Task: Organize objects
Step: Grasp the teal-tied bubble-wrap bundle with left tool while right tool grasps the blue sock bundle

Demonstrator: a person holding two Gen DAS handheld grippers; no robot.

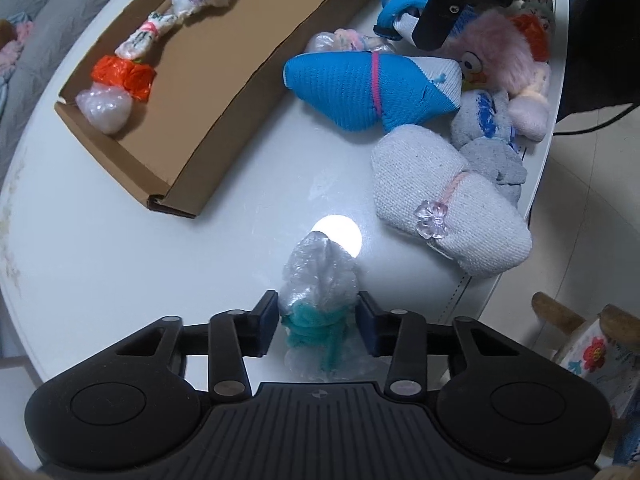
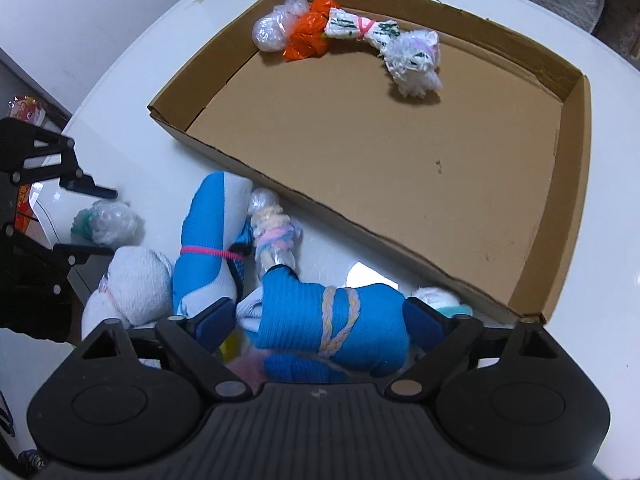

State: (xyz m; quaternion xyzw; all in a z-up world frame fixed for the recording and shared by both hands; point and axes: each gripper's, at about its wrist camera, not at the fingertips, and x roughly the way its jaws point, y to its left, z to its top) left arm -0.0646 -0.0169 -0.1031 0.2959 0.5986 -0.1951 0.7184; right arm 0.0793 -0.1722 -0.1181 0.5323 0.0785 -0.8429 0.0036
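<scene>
The left gripper point(image 1: 318, 326) pinches the clear plastic bundle point(image 1: 320, 280) at its teal tie on the white table point(image 1: 100, 240), presumably to carry it toward the cardboard tray point(image 1: 224, 92) at ten o'clock, while the right gripper point(image 2: 320, 322) straddles a blue sock roll point(image 2: 332, 332), jaws wide.

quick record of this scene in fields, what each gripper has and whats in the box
left gripper: shut on clear plastic bundle tied with teal yarn
right gripper: open, fingers either side of blue sock roll
cardboard box: holds clear bundle, orange bundle, white bundle, along the far wall
table: white, pile of socks and pink plush toy beside the box
</scene>
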